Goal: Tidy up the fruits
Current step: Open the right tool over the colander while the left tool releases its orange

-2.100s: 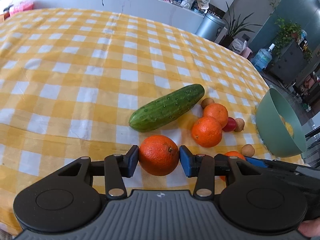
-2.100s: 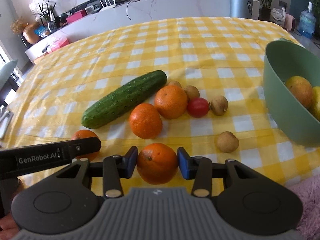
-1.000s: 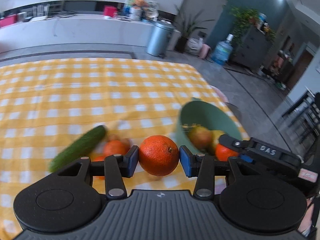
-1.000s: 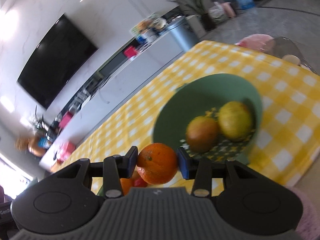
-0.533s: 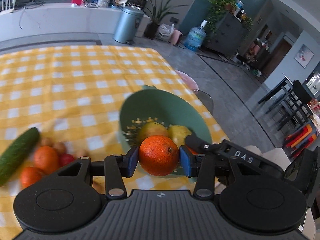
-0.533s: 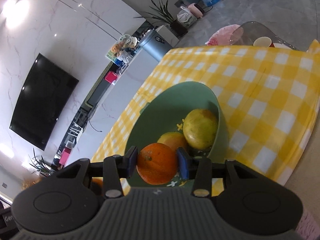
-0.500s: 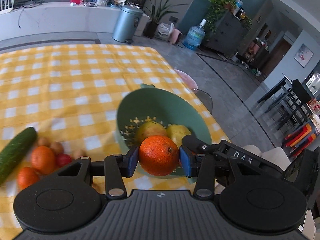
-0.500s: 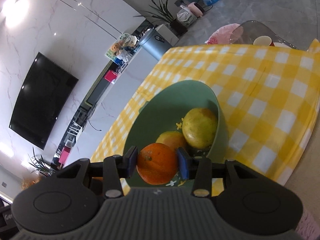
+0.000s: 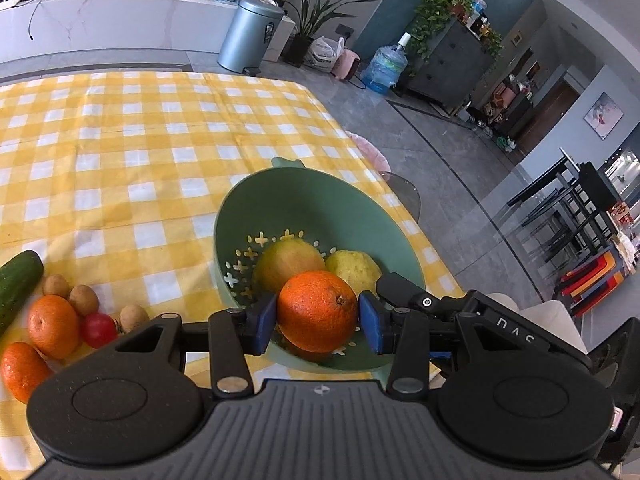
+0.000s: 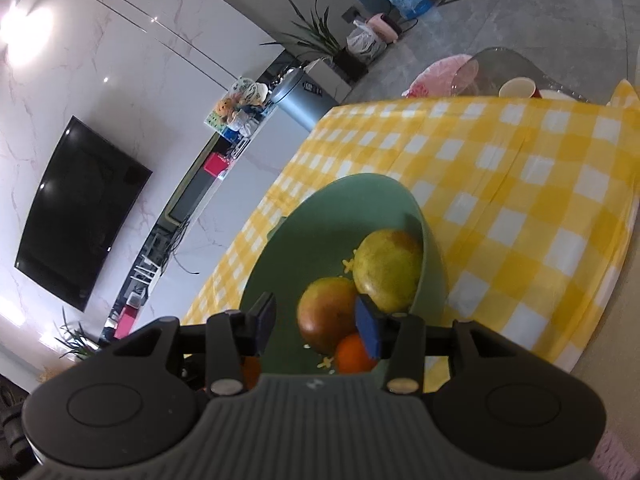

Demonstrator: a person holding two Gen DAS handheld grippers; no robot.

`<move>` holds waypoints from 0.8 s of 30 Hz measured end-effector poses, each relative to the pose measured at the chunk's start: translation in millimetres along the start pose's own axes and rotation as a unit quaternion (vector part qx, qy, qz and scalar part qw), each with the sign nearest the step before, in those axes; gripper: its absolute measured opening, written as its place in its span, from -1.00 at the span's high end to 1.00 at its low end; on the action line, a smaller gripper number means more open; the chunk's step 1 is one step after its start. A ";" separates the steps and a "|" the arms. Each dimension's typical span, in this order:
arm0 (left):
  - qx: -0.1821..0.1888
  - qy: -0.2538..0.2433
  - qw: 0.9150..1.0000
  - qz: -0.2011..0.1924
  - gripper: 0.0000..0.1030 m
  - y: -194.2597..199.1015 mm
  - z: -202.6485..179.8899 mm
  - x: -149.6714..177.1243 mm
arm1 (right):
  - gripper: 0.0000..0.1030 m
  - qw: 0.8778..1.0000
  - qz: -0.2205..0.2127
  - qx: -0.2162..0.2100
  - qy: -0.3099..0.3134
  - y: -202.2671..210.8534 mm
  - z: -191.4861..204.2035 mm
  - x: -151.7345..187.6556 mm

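While clamped in left hand-held gripper (image 9: 317, 316), orange (image 9: 316, 310), above green bowl (image 9: 320, 196)

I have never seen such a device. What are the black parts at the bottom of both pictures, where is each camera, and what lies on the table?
Each picture comes from a camera mounted on a hand-held two-finger gripper, looking forward along its fingers. The left gripper is shut on an orange, above a green bowl. The right gripper is open over the same bowl; a smaller orange lies inside with two yellowish fruits. On the yellow checked tablecloth remain a cucumber, two oranges, a red tomato and small brown fruits.
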State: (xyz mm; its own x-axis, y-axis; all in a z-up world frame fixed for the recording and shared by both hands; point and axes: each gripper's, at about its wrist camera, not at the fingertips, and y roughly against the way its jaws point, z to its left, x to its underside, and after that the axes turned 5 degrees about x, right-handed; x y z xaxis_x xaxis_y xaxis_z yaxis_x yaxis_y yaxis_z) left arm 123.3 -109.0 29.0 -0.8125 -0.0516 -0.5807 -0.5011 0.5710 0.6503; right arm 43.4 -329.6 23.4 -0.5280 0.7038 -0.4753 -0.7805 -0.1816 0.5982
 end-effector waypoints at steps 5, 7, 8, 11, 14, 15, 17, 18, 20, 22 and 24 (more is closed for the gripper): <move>-0.003 -0.012 1.000 0.014 0.03 -10.6 -7.3 2.0 | 0.17 1.000 -0.017 -0.005 -0.015 4.5 -3.3 -1.0; -0.008 -0.015 1.000 0.018 0.03 -14.9 -10.3 2.5 | 0.15 0.999 -0.029 -0.005 -0.020 8.1 -5.1 -1.3; -0.018 -0.020 0.999 0.020 0.03 -17.4 -12.1 2.5 | 0.14 0.999 -0.030 -0.007 -0.022 8.6 -6.1 -2.2; -0.056 -0.036 0.998 0.023 0.03 -22.9 -17.2 1.3 | 0.12 0.999 -0.024 -0.013 -0.026 6.8 -7.3 -2.3; -0.056 -0.035 0.997 0.032 0.03 -26.6 -16.5 -0.8 | 0.12 0.999 -0.021 -0.016 -0.021 6.0 -6.1 -2.4; -0.050 -0.039 0.997 0.032 0.02 -26.6 -16.9 -1.8 | 0.11 0.999 -0.021 -0.016 -0.020 5.8 -6.1 -2.4; -0.056 -0.048 0.997 0.022 -0.12 -24.6 -19.1 -2.9 | 0.11 1.000 -0.019 -0.017 -0.018 5.2 -6.2 -2.7; -0.063 -0.053 0.997 0.016 -0.17 -23.2 -20.4 -3.1 | 0.11 1.000 -0.017 -0.018 -0.018 5.4 -6.7 -2.6; -0.073 -0.061 0.995 0.011 -0.20 -21.2 -22.0 -3.1 | 0.11 1.000 -0.015 -0.018 -0.019 4.8 -7.6 -2.7; -0.073 -0.060 0.995 0.013 -0.20 -19.8 -22.0 -3.1 | 0.11 1.000 -0.015 -0.019 -0.020 4.7 -7.6 -2.9; -0.072 -0.052 0.996 0.015 -0.21 -17.4 -18.9 -2.2 | 0.11 1.000 -0.015 -0.019 -0.020 4.5 -7.4 -3.0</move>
State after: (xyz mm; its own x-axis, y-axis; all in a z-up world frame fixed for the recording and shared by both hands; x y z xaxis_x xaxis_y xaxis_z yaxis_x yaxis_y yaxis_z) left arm 128.2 -134.3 28.2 -0.7957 0.0532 -0.6034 -0.5210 0.4480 0.7266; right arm 38.9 -337.6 22.8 -0.4913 0.7358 -0.4660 -0.8079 -0.1852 0.5594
